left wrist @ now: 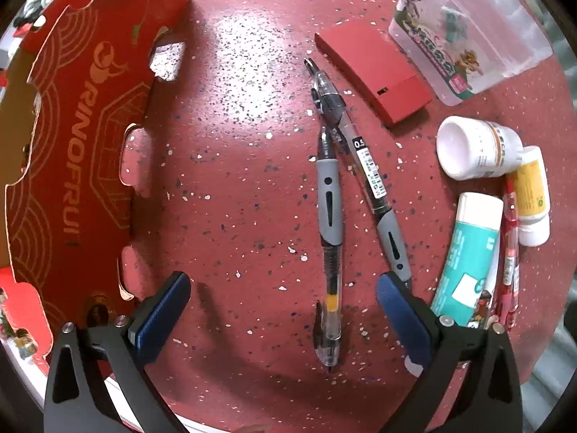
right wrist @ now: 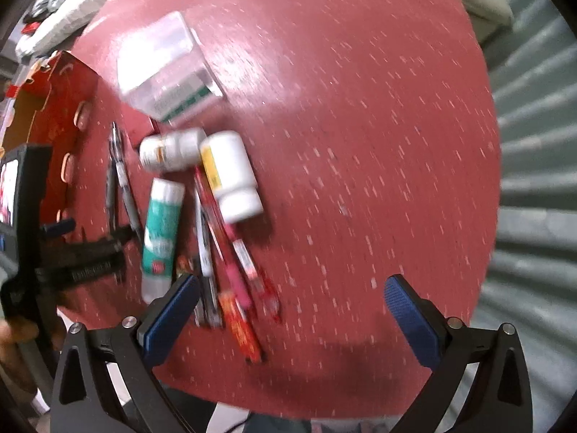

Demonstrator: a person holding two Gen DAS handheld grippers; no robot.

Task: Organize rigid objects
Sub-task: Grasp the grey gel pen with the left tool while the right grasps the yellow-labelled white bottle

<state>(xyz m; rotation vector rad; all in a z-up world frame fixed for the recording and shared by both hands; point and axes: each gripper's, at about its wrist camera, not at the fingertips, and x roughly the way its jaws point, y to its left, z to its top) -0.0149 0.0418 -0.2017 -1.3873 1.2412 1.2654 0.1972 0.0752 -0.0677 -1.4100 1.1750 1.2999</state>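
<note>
Hovering over the speckled red table (left wrist: 252,83), the left gripper (left wrist: 283,299) is spreading its blue-padded tongs wide and empty, with the nearer gel pen (left wrist: 329,216) lying between them. That pen is crossing tips with a second gel pen (left wrist: 364,151) just to its right, both lying right of the red cardboard box (left wrist: 72,144). Each looks light, stiff and slick along its clear barrel — the grey rubber sleeve is likely offering the surest hold, pinched across its width.

Farther right of the box, a flat red case (left wrist: 375,72), a clear plastic tub (left wrist: 468,32), two white bottles (left wrist: 479,151), a teal tube (left wrist: 465,256) and red pens (left wrist: 510,252) are clustering together — smooth, hard, rounded things liable to roll.

The right gripper (right wrist: 292,306) is also gaping wide and carrying nothing, in a blurred view.
</note>
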